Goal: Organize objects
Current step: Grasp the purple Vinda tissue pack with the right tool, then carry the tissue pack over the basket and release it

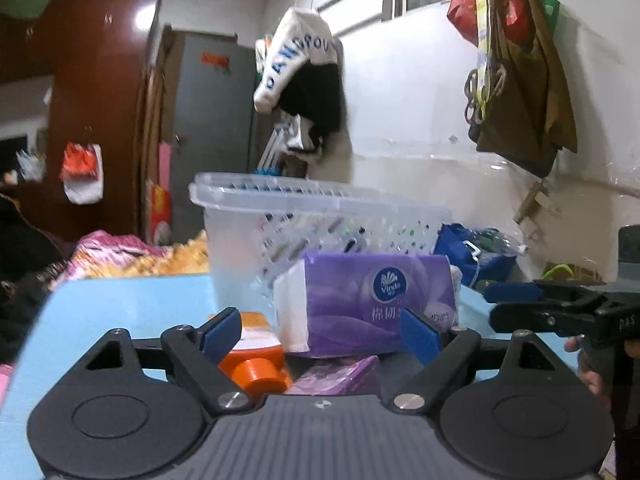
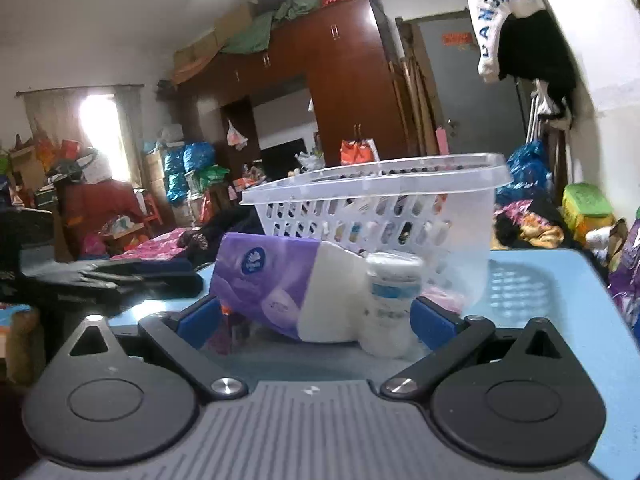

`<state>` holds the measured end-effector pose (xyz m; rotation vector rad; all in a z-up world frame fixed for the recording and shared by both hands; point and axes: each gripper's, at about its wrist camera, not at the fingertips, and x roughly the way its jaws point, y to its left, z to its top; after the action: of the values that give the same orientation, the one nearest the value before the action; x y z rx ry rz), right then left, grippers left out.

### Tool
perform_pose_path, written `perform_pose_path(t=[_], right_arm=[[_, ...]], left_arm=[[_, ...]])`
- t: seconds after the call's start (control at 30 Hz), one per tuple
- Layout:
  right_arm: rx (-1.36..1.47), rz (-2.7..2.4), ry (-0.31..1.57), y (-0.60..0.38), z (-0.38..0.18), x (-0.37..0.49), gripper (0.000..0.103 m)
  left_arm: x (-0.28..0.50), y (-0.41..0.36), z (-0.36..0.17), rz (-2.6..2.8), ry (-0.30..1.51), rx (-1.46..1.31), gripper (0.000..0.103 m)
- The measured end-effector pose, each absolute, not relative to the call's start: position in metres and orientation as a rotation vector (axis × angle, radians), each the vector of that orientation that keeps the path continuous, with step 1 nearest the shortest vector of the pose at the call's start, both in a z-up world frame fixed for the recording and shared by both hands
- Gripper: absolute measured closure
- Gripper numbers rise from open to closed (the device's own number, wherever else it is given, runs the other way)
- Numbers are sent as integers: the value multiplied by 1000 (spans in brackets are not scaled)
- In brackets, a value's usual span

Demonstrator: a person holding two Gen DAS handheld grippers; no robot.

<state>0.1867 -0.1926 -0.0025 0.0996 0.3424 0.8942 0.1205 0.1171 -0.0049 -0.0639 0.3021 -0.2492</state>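
A purple Vinda tissue pack (image 1: 372, 304) lies on the blue table (image 1: 120, 312) in front of a clear perforated plastic basket (image 1: 320, 220). An orange bottle (image 1: 256, 356) lies at its left and a second purple pack (image 1: 340, 376) lies below it. My left gripper (image 1: 320, 332) is open, with its blue fingers on either side of these items. My right gripper (image 2: 316, 320) is open around the tissue pack (image 2: 272, 280) and a small white bottle (image 2: 392, 304), with the basket (image 2: 380, 208) behind them. The right gripper also shows in the left wrist view (image 1: 560, 308).
A bed with pink and orange bedding (image 1: 132, 256) lies beyond the table. A blue bag (image 1: 472, 256) sits right of the basket. Clothes and bags hang on the white wall (image 1: 520, 72). A brown wardrobe (image 2: 340, 80) and clutter fill the far room.
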Motion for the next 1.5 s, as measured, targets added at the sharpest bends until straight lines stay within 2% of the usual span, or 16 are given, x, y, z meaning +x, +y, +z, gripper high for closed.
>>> perform_pose_path(t=[0.17,0.27,0.3,0.33,0.37,0.4,0.43,0.67,1.0,1.5], right_arm=[[97,910,374,-176,-4,198,11],[92,933,406,-169,-13,197,25],[91,941,418,-167,-15,198,33],[94,940,425,-167,-17,199,36],[93,939,425,-167,-18,199,36],[88,940,423,-167,-19,198,37],[77,930,416,-167,-19,196,39],[27,917,349,-168,-20,179,42],[-59,896,173,-167,-9,141,43],[-55,893,99,-177,16,142,44]], left_arm=[[131,120,-7,-290,332,-89,14],[138,121,-8,-306,350,-114,15],[141,122,-9,-313,359,-122,17],[142,122,-9,-323,367,-131,19],[144,122,-10,-339,380,-142,27],[145,122,-11,-355,387,-152,42],[144,121,-12,-352,388,-155,44],[127,103,-11,-295,327,-70,47],[84,87,2,-271,134,-6,48],[72,71,19,-277,60,29,49]])
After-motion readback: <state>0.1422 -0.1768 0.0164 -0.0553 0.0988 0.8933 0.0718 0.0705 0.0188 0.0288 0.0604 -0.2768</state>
